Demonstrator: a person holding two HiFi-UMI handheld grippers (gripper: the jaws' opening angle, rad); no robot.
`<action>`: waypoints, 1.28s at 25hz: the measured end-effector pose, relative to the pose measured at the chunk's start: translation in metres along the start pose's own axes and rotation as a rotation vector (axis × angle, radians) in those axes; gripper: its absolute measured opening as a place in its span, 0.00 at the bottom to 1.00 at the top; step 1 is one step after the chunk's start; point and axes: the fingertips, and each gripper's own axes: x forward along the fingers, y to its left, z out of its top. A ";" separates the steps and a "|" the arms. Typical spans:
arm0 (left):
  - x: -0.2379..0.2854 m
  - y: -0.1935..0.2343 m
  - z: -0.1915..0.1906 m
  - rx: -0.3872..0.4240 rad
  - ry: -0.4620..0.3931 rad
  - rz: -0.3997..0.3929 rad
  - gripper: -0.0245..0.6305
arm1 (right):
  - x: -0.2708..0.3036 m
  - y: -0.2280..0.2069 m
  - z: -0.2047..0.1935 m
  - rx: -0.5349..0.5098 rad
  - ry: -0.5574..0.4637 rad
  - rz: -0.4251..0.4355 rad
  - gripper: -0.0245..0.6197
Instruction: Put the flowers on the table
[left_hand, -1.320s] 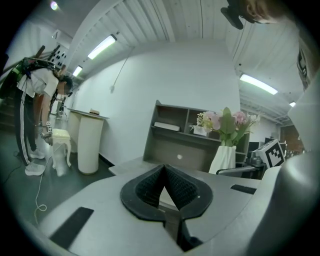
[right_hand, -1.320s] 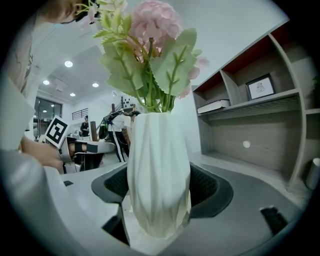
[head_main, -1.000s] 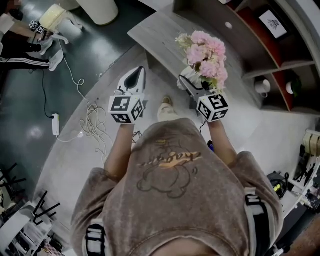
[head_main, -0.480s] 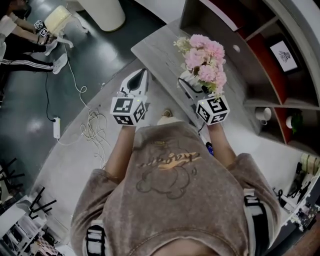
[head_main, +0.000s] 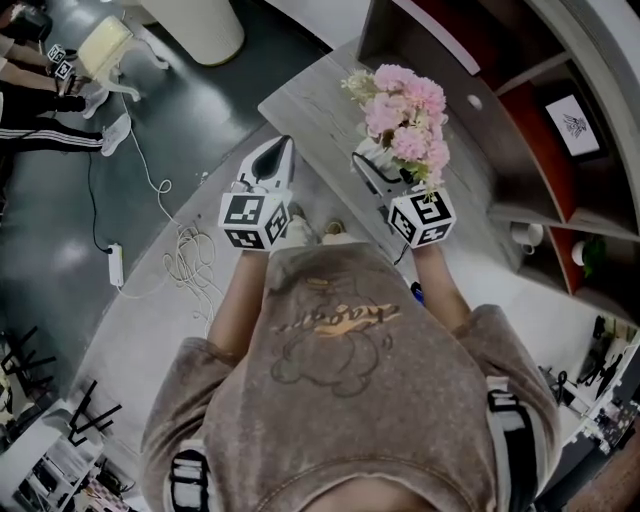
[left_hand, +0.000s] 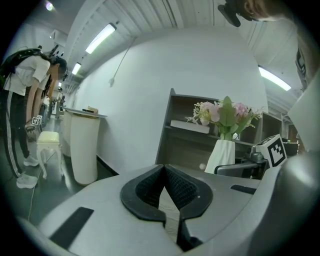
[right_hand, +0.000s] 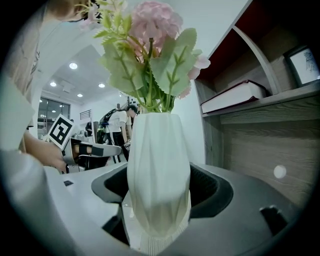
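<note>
A bunch of pink flowers (head_main: 405, 105) stands in a white ribbed vase (head_main: 372, 152), and my right gripper (head_main: 374, 168) is shut on the vase's body. In the right gripper view the vase (right_hand: 157, 175) fills the space between the jaws, with the flowers (right_hand: 150, 30) above it. The vase hangs above the near end of the grey wooden table (head_main: 305, 90). My left gripper (head_main: 268, 165) hovers beside it to the left, shut and holding nothing (left_hand: 163, 172). The left gripper view also shows the vase (left_hand: 221, 155) off to its right.
A shelf unit (head_main: 520, 100) with red-backed compartments runs along the table's right; a book (right_hand: 235, 95) lies on one shelf and mugs (head_main: 525, 235) sit lower. White cables (head_main: 185, 255) and a power strip (head_main: 112, 262) lie on the floor at left. A white cylinder (head_main: 195, 20) stands beyond.
The table and shelf have shifted in the head view as the person stepped closer. The right gripper still holds the vase; both grippers kept their places relative to the body.
</note>
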 end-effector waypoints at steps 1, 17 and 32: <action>0.004 0.002 0.001 0.001 0.003 -0.012 0.07 | 0.003 -0.002 0.002 -0.001 -0.001 -0.011 0.56; 0.051 0.042 0.026 0.042 0.025 -0.159 0.07 | 0.054 -0.015 0.029 -0.023 -0.043 -0.142 0.56; 0.080 0.058 0.023 0.041 0.068 -0.204 0.07 | 0.124 -0.046 0.024 -0.065 -0.033 -0.132 0.56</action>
